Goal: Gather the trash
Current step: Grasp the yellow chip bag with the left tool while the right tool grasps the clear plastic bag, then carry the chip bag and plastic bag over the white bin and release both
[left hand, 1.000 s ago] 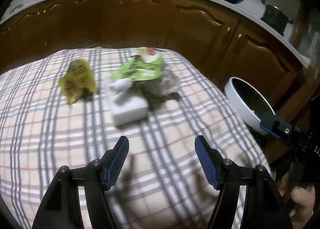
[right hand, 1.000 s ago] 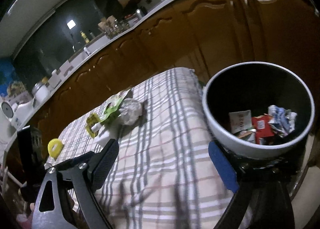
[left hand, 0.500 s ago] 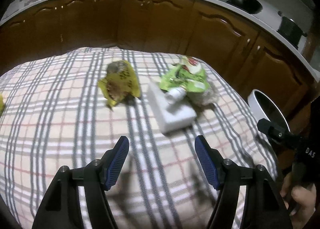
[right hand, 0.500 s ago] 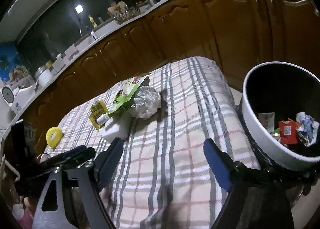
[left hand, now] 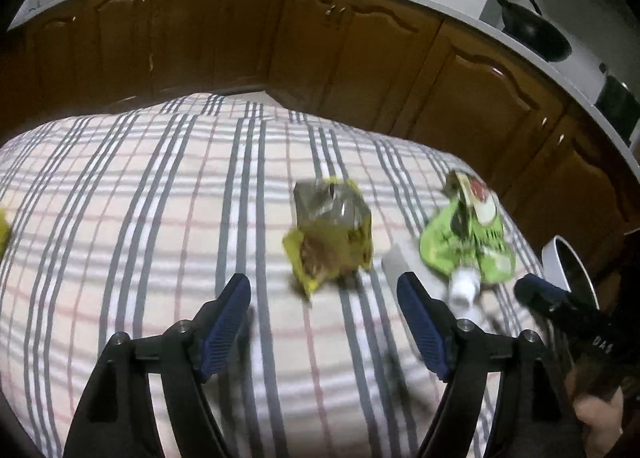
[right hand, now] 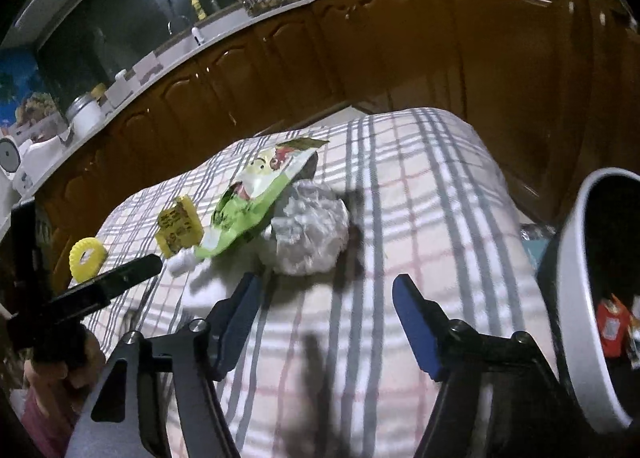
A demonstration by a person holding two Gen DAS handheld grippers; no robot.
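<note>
Brown kitchen cabinets back a plaid-covered table where the left gripper gapes empty just short of a yellow wrapper, while the right gripper, equally spread, faces a crumpled white wad beside the white bin.

The left gripper has black angular arms with round silver screws and two ribbed blue pads. The right gripper matches it: black frame, silver screw heads, blue ribbed pads. White letters mark the right gripper's black body. Bare fingers and a pink sleeve show.
</note>
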